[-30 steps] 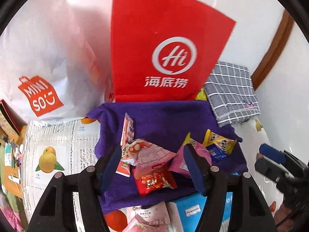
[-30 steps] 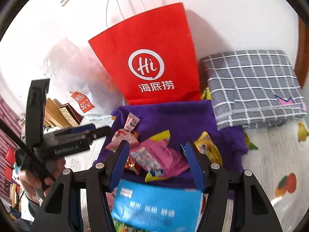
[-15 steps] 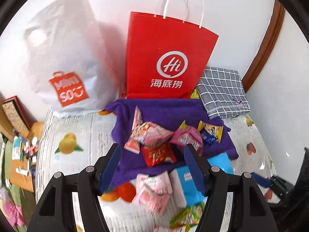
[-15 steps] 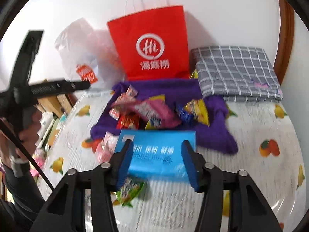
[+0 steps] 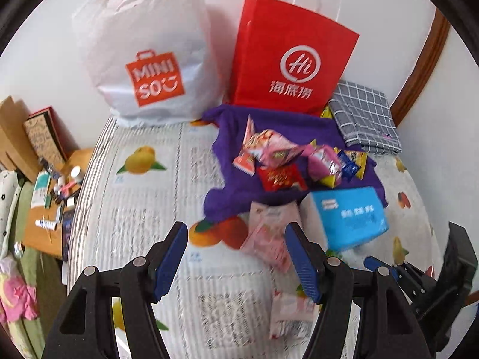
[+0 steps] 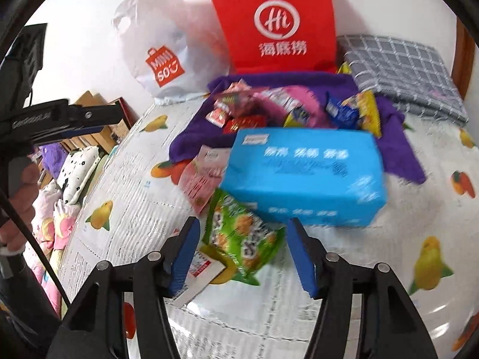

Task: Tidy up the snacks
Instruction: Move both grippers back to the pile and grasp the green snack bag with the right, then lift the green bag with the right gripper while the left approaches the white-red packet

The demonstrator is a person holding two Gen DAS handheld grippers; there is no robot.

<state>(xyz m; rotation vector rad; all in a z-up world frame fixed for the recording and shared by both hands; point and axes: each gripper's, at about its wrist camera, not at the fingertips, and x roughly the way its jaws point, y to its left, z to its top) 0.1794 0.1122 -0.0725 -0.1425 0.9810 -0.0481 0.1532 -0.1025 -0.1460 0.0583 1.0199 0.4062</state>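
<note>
The green snack packet (image 6: 242, 236) is seen lying on the fruit-print tablecloth (image 6: 344, 269) just ahead of the wide-open, empty right gripper (image 6: 242, 257), nearer it than the equally open, empty left gripper (image 5: 236, 264).

- Both views are bright, lit by soft, even daylight; its source cannot be told.
- The red paper bag (image 5: 292, 56) and white plastic bag (image 5: 143, 51) cast soft grey shadows on the wall behind them.
- Motion blur smears the blue box (image 6: 305, 176) and the print on the fruit-pattern cover (image 6: 344, 275), mostly in the right wrist view.
- Fisheye bending curves the wooden door frame (image 5: 419, 68); the corners fall to black.
- No harsh glare shows.
</note>
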